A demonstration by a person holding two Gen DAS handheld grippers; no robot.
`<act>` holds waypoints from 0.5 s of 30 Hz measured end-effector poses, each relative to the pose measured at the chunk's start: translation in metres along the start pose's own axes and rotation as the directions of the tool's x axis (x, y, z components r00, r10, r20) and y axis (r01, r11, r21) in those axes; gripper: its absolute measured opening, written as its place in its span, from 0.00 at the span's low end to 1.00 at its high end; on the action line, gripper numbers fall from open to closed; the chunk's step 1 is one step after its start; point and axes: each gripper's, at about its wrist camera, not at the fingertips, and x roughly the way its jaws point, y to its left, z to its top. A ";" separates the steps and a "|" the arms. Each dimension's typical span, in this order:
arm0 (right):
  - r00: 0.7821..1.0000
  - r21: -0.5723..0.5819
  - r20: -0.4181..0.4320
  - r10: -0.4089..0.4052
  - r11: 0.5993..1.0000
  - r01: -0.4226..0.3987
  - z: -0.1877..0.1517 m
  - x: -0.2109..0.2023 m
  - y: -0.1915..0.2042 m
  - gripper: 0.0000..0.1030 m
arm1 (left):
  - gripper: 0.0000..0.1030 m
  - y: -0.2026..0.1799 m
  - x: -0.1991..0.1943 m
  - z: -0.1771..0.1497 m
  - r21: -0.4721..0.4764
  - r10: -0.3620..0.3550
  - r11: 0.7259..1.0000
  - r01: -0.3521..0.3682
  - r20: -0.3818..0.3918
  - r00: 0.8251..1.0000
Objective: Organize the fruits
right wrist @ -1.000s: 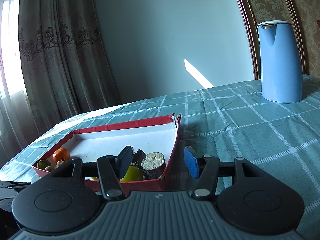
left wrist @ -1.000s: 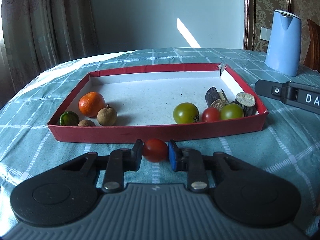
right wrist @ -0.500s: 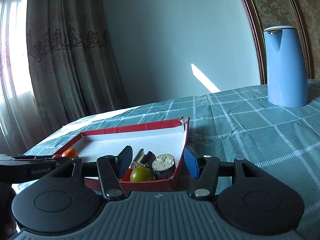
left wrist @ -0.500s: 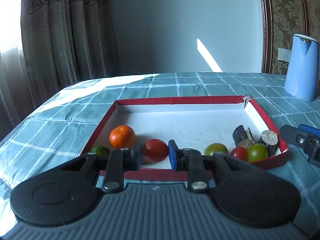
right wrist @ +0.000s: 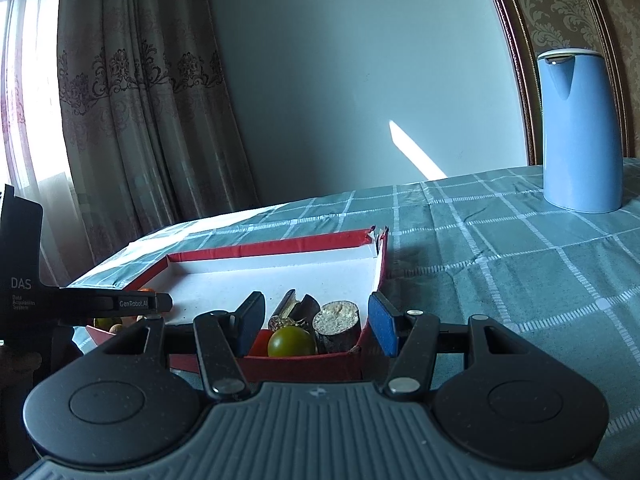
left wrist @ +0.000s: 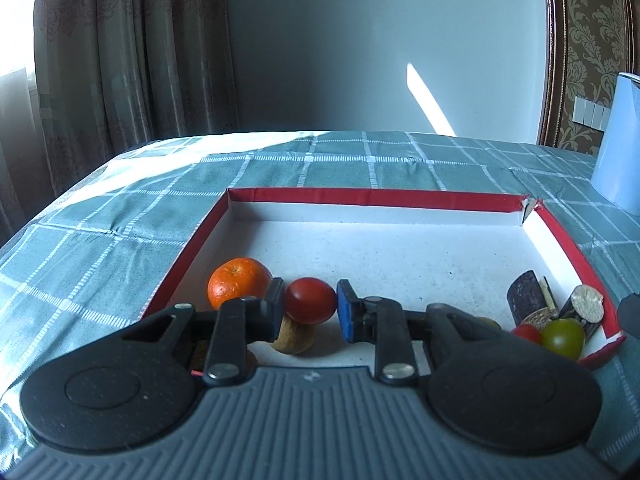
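Note:
My left gripper [left wrist: 311,307] is shut on a red tomato [left wrist: 310,301] and holds it over the near left part of the red-rimmed tray [left wrist: 372,197], above a brown longan [left wrist: 294,338] and beside an orange [left wrist: 239,286]. A green tomato [left wrist: 563,337], a small red tomato [left wrist: 527,333] and dark cane pieces [left wrist: 527,298] lie in the near right corner. My right gripper [right wrist: 316,326] is open and empty, just in front of the tray's corner [right wrist: 380,256], facing the green tomato [right wrist: 291,342] and a cane piece [right wrist: 338,324].
A blue kettle [right wrist: 580,132] stands on the checked tablecloth [right wrist: 500,264] to the right, and also shows in the left wrist view [left wrist: 619,148]. The left gripper's body [right wrist: 80,304] reaches in from the left. Curtains hang behind the table's far left edge.
My left gripper has lifted the red tomato from in front of the tray and carried it forward over the tray's near left part. The right gripper has edged closer to the tray's corner.

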 end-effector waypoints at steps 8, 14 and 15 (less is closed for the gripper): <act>1.000 -0.036 0.019 0.003 0.999 -0.002 -0.002 -0.004 0.007 0.70 | 0.65 -0.005 -0.006 -0.004 0.016 0.027 1.000 -0.027 0.014 1.000; 1.000 -0.044 -0.013 -0.007 0.999 0.006 -0.004 -0.002 0.014 0.72 | 0.86 -0.005 -0.029 -0.008 0.006 0.025 1.000 -0.025 0.054 0.998; 1.000 -0.050 -0.015 -0.009 0.999 0.008 -0.005 -0.002 0.016 0.73 | 0.87 -0.005 -0.032 -0.009 0.003 0.018 1.000 -0.018 0.055 0.998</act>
